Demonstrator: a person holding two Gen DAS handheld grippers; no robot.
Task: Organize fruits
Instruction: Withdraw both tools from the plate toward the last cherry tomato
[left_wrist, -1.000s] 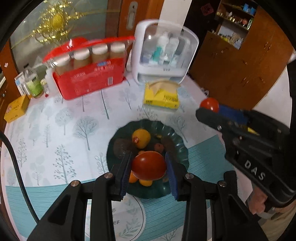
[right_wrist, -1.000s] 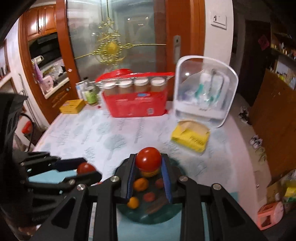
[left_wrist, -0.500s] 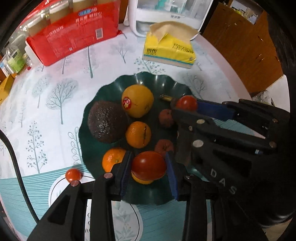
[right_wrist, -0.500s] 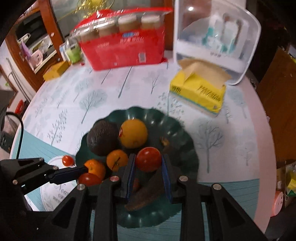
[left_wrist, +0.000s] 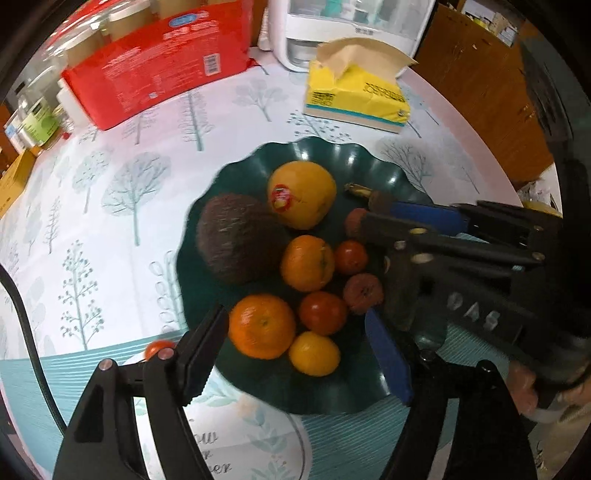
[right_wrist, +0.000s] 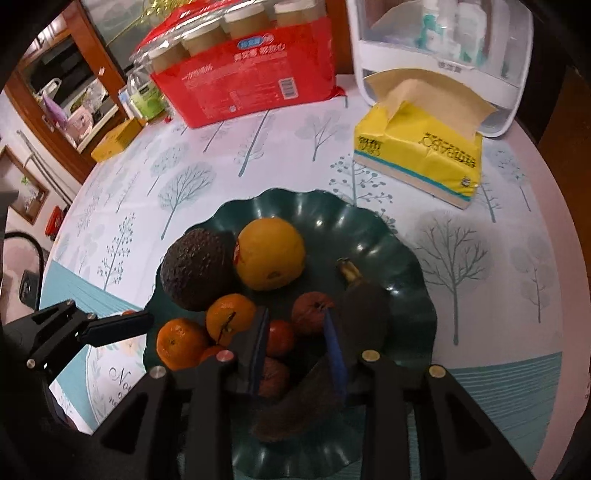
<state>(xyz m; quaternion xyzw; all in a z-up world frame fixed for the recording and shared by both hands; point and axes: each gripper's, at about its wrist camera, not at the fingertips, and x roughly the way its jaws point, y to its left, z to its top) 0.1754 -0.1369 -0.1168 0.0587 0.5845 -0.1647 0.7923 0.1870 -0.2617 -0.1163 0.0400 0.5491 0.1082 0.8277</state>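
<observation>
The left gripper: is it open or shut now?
Open. The left gripper has just been opening; its fingers stand wide apart over the green plate, and the tomato lies free between them.

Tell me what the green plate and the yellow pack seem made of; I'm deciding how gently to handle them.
The green plate looks like glossy moulded plastic, possibly glazed ceramic: bright highlights sit on its fluted, wavy rim. The yellow pack looks like thin, soft plastic film around tissues: it is creased, with a torn-open top.
</observation>
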